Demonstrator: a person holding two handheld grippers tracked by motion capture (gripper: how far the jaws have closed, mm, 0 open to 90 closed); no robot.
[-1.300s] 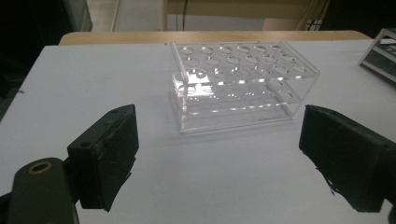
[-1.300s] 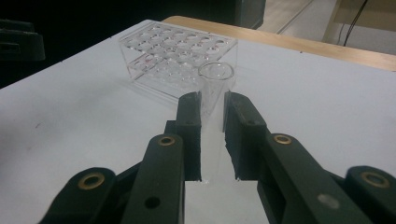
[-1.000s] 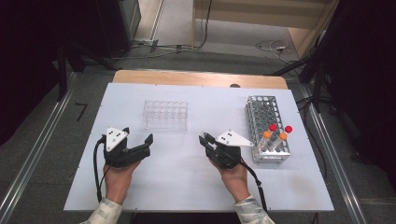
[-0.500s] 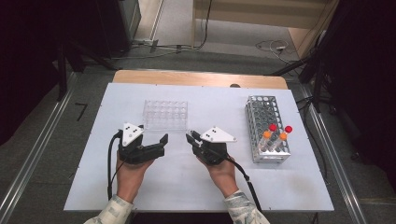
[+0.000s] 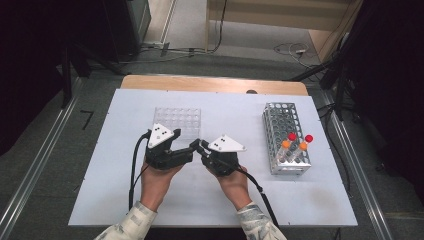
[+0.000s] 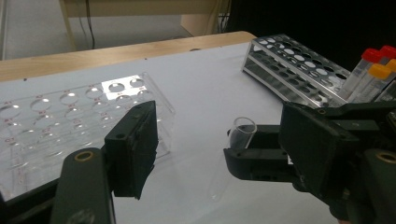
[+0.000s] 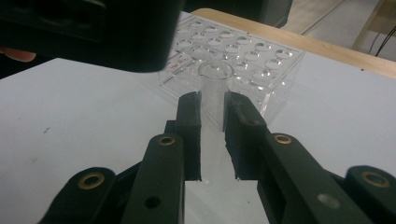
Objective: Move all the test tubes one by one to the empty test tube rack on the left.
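Observation:
My right gripper (image 7: 212,135) is shut on a clear open-topped tube (image 7: 215,77), held upright between its pads. In the high view the two grippers meet tip to tip at mid-table, left gripper (image 5: 191,148) against right gripper (image 5: 204,148). In the left gripper view, the clear tube (image 6: 238,140) stands in the other gripper's fingers (image 6: 254,158), between my own two jaws. The left gripper (image 6: 224,151) has just been closing, with its pads still apart from the tube. A clear plastic well rack (image 5: 177,121) lies just behind the grippers.
A metal tube rack (image 5: 282,131) stands at the right, with red-capped tubes (image 5: 300,141) and orange-capped tubes (image 5: 294,148) at its near end. The white table (image 5: 100,170) has bare room on the left and along the front. A wooden edge (image 5: 210,84) runs along the back.
Both hands have come together at mid-table, the left moving right and the right moving left. The left jaws stand narrower than before. The right gripper has kept its hold on the tube.

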